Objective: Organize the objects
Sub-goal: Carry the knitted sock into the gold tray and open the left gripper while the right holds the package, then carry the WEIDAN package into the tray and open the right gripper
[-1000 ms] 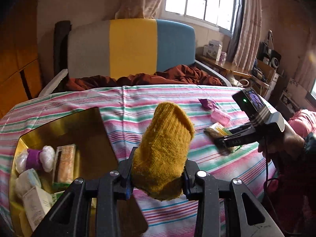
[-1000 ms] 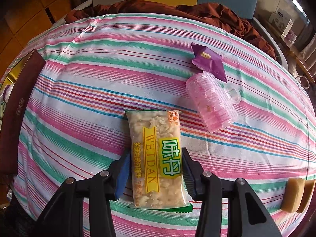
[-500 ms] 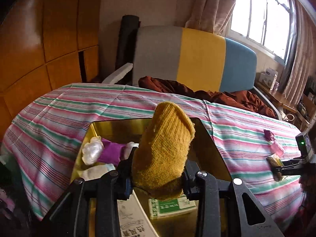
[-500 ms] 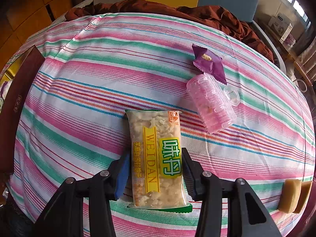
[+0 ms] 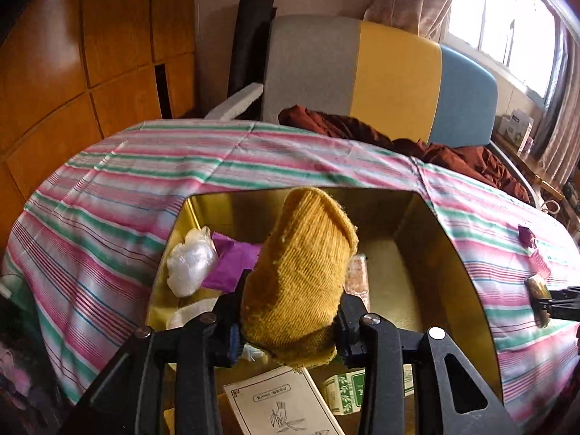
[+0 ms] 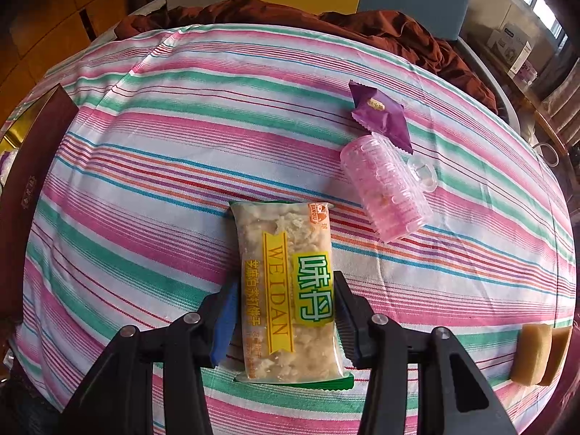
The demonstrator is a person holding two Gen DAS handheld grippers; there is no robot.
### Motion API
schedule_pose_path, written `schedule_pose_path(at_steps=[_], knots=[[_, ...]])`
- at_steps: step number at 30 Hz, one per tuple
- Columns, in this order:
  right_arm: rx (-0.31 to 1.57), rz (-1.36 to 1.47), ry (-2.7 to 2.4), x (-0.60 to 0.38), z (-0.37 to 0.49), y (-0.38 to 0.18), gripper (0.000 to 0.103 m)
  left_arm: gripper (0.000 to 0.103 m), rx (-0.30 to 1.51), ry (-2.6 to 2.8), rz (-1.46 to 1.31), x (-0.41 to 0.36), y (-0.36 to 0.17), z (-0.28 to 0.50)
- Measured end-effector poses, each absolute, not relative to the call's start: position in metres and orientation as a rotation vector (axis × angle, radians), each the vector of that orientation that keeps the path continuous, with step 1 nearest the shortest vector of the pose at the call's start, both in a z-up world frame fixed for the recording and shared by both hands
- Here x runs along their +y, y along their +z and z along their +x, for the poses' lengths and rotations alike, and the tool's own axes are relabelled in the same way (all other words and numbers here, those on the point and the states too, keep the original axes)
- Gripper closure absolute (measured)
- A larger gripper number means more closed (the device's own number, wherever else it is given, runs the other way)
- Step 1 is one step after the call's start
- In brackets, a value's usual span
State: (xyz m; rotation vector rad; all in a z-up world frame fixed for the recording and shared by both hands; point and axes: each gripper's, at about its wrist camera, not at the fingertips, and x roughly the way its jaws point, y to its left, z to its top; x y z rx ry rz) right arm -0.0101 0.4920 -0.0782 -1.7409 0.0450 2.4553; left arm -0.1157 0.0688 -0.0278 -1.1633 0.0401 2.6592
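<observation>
Left gripper (image 5: 290, 320): jaws pinch a yellow sock (image 5: 302, 279), held above the gold box (image 5: 456, 264).
Right gripper (image 6: 286, 311): jaws clamp a snack pack (image 6: 286, 290) lying on the striped cloth (image 6: 181, 166), well right of the box.
Box: holds a white bag (image 5: 192, 264), purple wrapper (image 5: 232, 264), booklet (image 5: 279, 406).
Cloth: pink cup (image 6: 386, 188) and purple packet (image 6: 380, 116), beyond the pack.

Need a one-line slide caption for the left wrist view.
Left hand-held gripper holds mustard knitted sock above gold box.
</observation>
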Motion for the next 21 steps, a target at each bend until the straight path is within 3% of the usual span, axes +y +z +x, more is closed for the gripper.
schedule_pose_path(at_steps=[6, 9, 21], knots=[[0.046, -1.737, 2.45, 0.492, -0.008, -0.08, 0.055, 0.061, -0.094, 2.542, -1.341, 0.06, -0.058, -0.14], [0.045, -1.737, 2.449, 0.492, -0.008, -0.08, 0.055, 0.05, -0.124, 2.555, -1.319, 0.055, -0.055, -0.138], [0.039, -1.732, 2.438, 0.491, -0.01, -0.082, 0.057, 0.046, -0.115, 2.638, -1.242, 0.037, -0.036, -0.111]])
